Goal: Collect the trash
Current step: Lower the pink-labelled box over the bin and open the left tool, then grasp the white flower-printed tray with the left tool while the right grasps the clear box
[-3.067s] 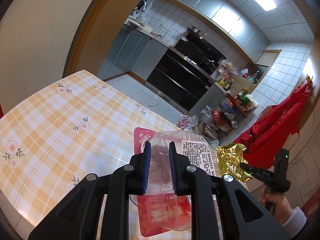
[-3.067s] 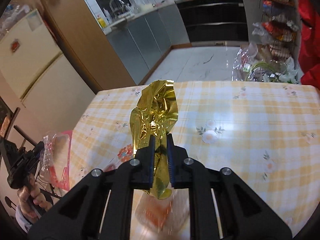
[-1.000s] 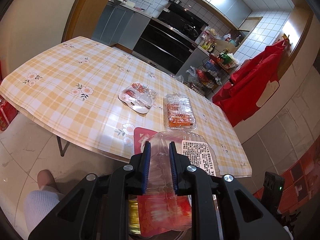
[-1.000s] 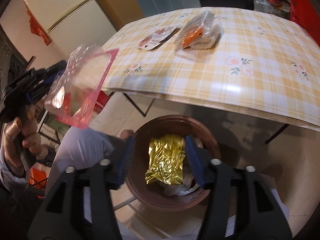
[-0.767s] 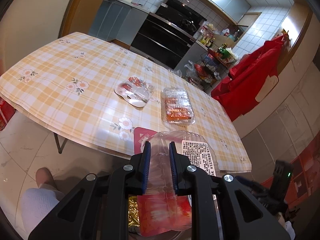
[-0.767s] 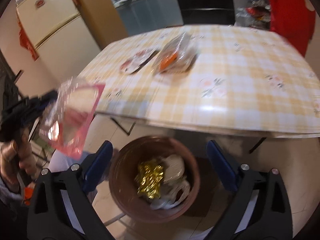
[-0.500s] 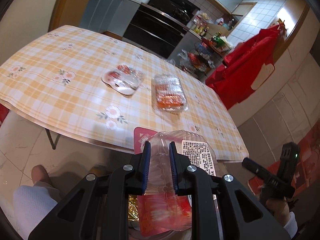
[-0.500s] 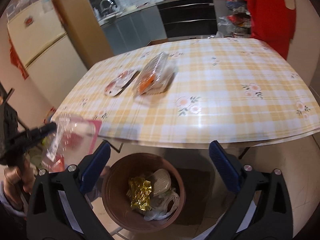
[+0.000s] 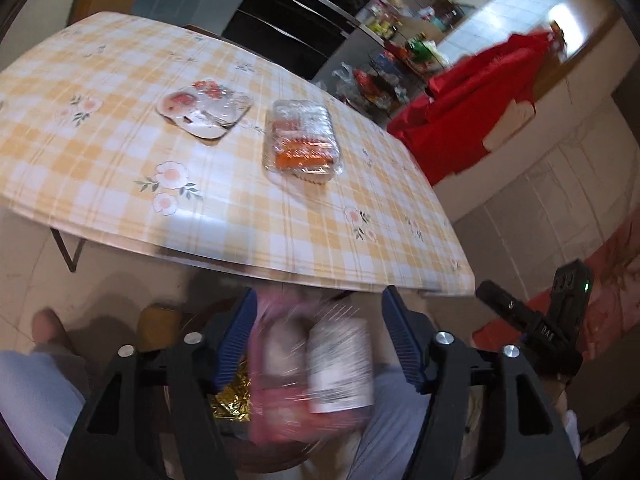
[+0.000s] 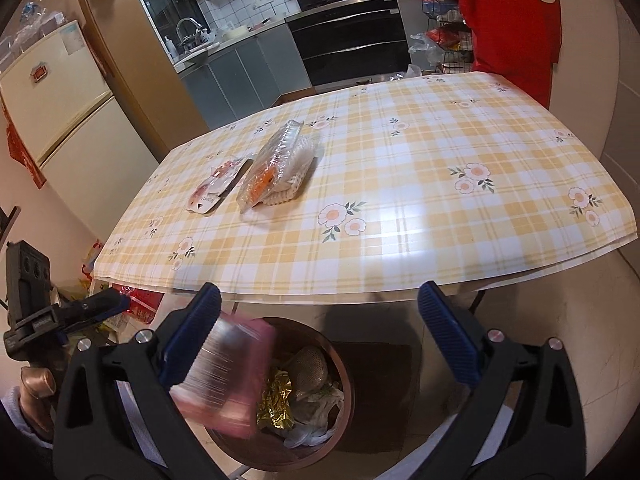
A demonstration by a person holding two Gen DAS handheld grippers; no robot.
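My left gripper (image 9: 316,336) is open, and a pink and clear plastic package (image 9: 312,372) falls blurred between its jaws. In the right wrist view the same package (image 10: 226,376) drops over the brown trash bin (image 10: 340,368), which holds a gold foil wrapper (image 10: 274,404) and other trash. My right gripper (image 10: 320,332) is open and empty above the bin. On the checked table (image 10: 400,216) lie a clear food box with orange contents (image 10: 276,168) and a flat white and red packet (image 10: 214,192). Both show in the left wrist view, the box (image 9: 302,140) and the packet (image 9: 204,110).
The bin stands on the floor under the table's near edge. A fridge (image 10: 56,108) is at the left, kitchen cabinets and an oven (image 10: 348,32) behind the table, red cloth (image 10: 508,20) at the right. My left gripper's body shows in the right wrist view (image 10: 60,312).
My left gripper has opened and let go of the pink and clear package, which now falls toward the bin. My right gripper stays open over the bin.
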